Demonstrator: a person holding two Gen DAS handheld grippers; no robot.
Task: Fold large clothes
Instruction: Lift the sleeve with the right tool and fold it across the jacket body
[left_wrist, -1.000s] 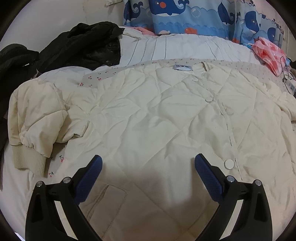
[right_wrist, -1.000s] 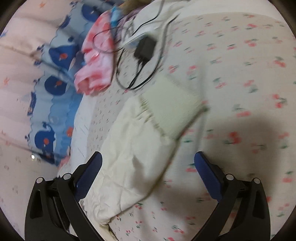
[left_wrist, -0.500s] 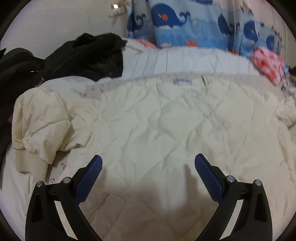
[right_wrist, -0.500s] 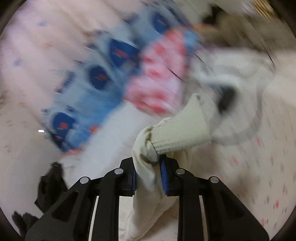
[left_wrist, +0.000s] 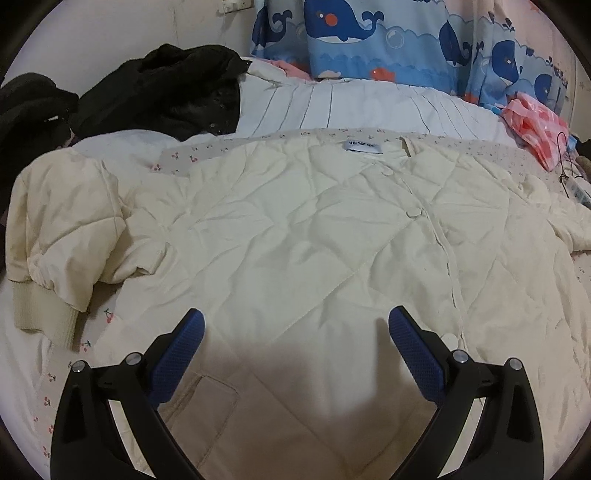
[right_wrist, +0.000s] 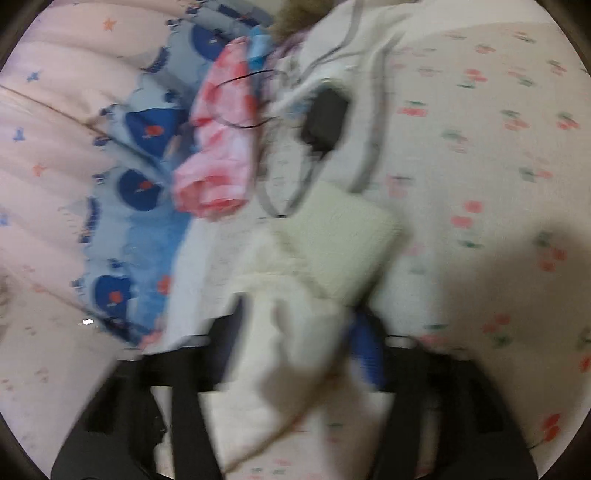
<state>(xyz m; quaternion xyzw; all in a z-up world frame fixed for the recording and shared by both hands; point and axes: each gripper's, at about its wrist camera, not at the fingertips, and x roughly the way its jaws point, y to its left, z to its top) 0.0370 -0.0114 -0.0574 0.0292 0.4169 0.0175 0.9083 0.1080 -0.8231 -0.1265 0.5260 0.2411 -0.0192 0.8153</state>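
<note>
The left gripper (left_wrist: 295, 332) hangs wide open and empty just above the lower front of the cream jacket (left_wrist: 314, 240), which lies spread face up on the bed (left_wrist: 424, 107), collar away from the gripper. Left of the jacket's body, one sleeve (left_wrist: 66, 229) is bunched with its ribbed cuff toward the gripper. In the blurred right view, the right gripper (right_wrist: 295, 354) has the other sleeve (right_wrist: 288, 332) between its fingers, ribbed cuff (right_wrist: 343, 247) pointing away; whether it grips or merely straddles the cloth I cannot tell. That sleeve's long axis runs straight ahead of the right gripper, the nearer one. Beyond the jacket's collar lie a black garment (left_wrist: 166, 92) and a whale-print curtain (left_wrist: 369, 40).
</note>
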